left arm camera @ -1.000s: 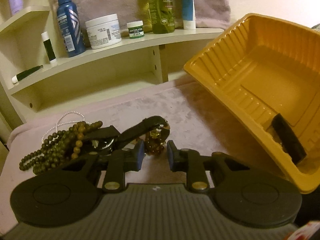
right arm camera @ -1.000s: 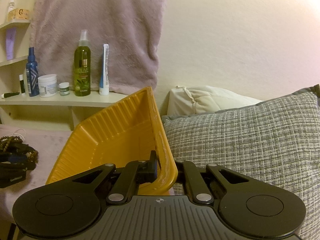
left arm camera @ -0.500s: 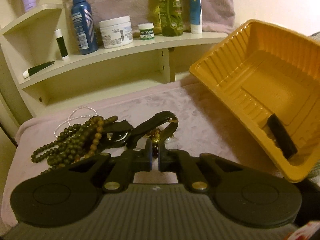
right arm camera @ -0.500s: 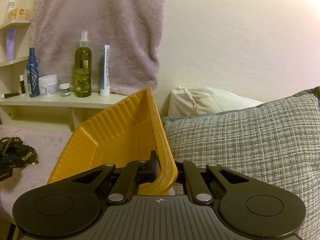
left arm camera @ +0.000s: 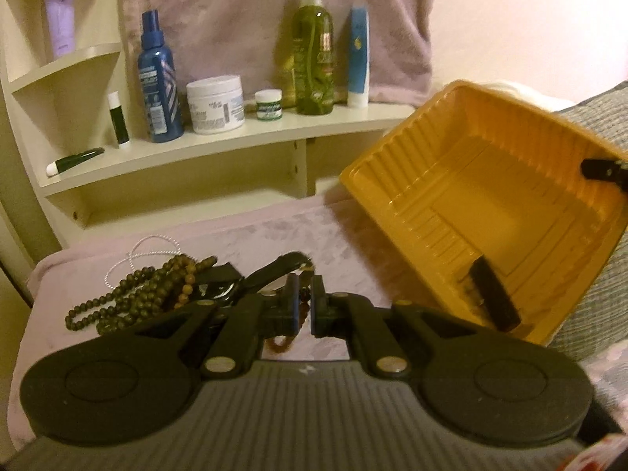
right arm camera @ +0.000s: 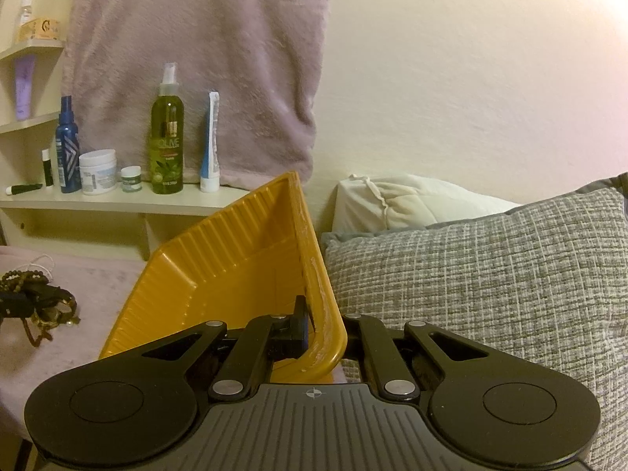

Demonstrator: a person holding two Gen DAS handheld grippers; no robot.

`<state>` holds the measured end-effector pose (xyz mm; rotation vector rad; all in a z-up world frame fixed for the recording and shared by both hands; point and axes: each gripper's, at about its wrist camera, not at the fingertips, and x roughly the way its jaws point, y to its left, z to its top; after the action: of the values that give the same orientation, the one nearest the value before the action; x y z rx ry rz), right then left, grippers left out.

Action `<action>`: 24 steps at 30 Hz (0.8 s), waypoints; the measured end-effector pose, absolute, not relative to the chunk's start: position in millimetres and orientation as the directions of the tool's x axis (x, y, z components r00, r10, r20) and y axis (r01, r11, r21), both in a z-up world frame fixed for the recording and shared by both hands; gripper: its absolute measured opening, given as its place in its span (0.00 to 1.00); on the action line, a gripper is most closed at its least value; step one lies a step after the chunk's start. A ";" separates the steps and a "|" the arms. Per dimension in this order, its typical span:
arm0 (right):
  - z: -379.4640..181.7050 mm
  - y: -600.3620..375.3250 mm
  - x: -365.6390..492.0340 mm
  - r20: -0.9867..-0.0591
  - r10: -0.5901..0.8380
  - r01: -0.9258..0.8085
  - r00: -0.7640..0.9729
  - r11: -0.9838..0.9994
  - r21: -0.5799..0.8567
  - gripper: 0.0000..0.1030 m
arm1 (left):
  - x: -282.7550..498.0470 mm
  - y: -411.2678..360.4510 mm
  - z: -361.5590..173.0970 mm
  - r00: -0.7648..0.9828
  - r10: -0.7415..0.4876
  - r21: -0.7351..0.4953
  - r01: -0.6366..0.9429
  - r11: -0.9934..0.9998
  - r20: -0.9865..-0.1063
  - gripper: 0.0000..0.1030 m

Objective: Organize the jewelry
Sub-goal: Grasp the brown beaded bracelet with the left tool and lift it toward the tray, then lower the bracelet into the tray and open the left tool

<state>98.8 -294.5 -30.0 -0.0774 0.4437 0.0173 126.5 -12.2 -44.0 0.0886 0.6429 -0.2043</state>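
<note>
My left gripper [left arm camera: 303, 306] is shut on a small brown bead bracelet [left arm camera: 280, 344], whose loop hangs below the fingers just above the pink cover. Behind it lies the jewelry pile: an olive bead necklace [left arm camera: 137, 298], a thin white bead string [left arm camera: 149, 245] and a black watch strap [left arm camera: 274, 269]. My right gripper [right arm camera: 322, 333] is shut on the rim of a yellow plastic tray [right arm camera: 235, 259], holding it tilted toward the pile [right arm camera: 35, 298]. In the left wrist view the tray [left arm camera: 451, 180] has a black oblong piece [left arm camera: 494, 298] in its low corner.
A cream shelf [left arm camera: 235, 137] behind the pile carries a blue spray bottle [left arm camera: 159, 78], a white jar [left arm camera: 215, 104], a green bottle [left arm camera: 314, 59] and tubes. A grey woven pillow [right arm camera: 490, 274] and a white pillow [right arm camera: 400, 204] lie to the right of the tray.
The left jaws closed on the brown bracelet beside the pile, then rose with it, so the loop now dangles. The right gripper and the tilted tray kept still.
</note>
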 end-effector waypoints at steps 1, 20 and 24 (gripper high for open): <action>-30.0 -294.5 98.7 -0.430 0.000 -0.034 0.903 0.997 -0.072 0.06 | 126.6 -13.3 -42.1 0.781 -0.169 0.014 0.222 0.975 -0.601 0.04; -30.3 -295.0 98.0 -0.427 0.002 -0.031 0.904 0.998 -0.061 0.06 | 130.8 -79.5 -0.7 0.763 -0.390 -0.069 0.417 0.906 -0.516 0.04; -30.2 -295.4 98.3 -0.428 0.002 -0.029 0.904 0.998 -0.056 0.06 | 131.8 -96.4 -2.7 0.747 -0.420 -0.066 0.454 0.889 -0.516 0.04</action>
<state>98.3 -295.4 -30.2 -0.0615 0.4418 0.0159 131.8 -96.4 -2.7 0.0646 0.5484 -0.4782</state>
